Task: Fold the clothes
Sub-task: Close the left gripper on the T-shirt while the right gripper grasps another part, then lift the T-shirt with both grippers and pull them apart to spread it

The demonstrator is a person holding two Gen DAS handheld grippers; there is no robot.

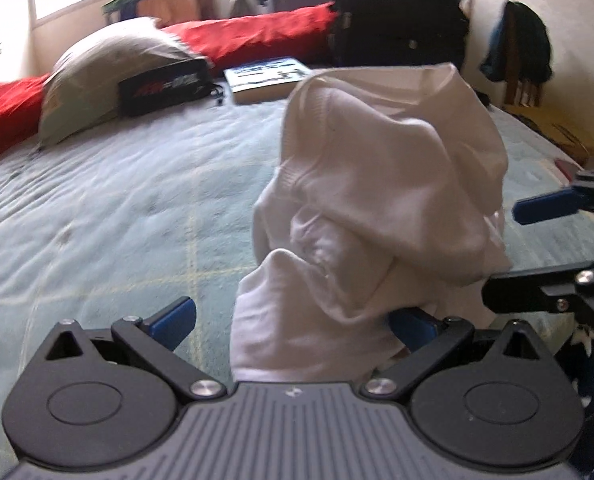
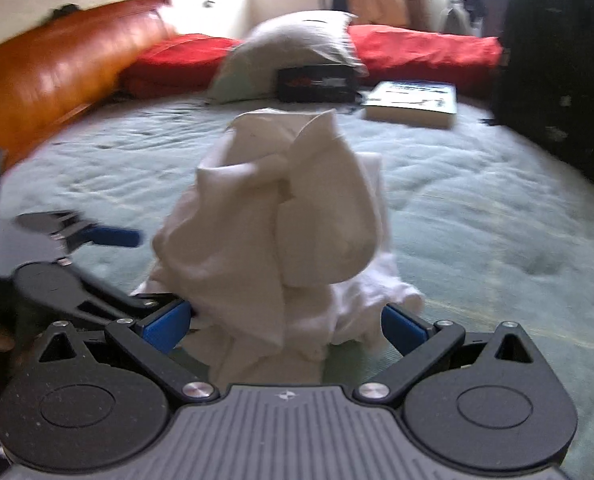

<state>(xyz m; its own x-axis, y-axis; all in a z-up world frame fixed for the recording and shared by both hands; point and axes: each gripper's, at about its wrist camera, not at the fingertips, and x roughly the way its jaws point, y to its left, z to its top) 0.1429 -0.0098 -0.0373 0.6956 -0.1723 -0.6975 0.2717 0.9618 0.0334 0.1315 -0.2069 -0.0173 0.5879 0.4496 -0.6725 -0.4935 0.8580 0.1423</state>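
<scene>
Left wrist view: left gripper (image 1: 293,322) spread wide, blue pads far apart; white garment (image 1: 377,208) bunched between them, heaped tall, resting against the right-hand pad and clear of the other; not pinched, so open and holding nothing by the look of it; beneath, a pale green bedspread (image 1: 117,208); right gripper (image 1: 509,248) entering from the right edge, one blue pad beside the cloth's far flank, jaws parted; further off a grey pillow (image 1: 105,76), red cushions (image 1: 253,36) and a book (image 1: 269,78), well clear.

Right wrist view: right gripper (image 2: 289,326) likewise wide open, garment (image 2: 281,216) straight ahead between the pads, touching the left one, apparently just short of the right; the same heap standing upright rather than lying flat, long axis running up and away from the fingers; left gripper (image 2: 109,264) coming in from the left, close against the bundle's side; much blur here.

Judged from both: cloth centred between the two tools, equally near each; no flat edge or corner offered yet; next move likely needs a pinch low on the heap and a spread outward.
</scene>
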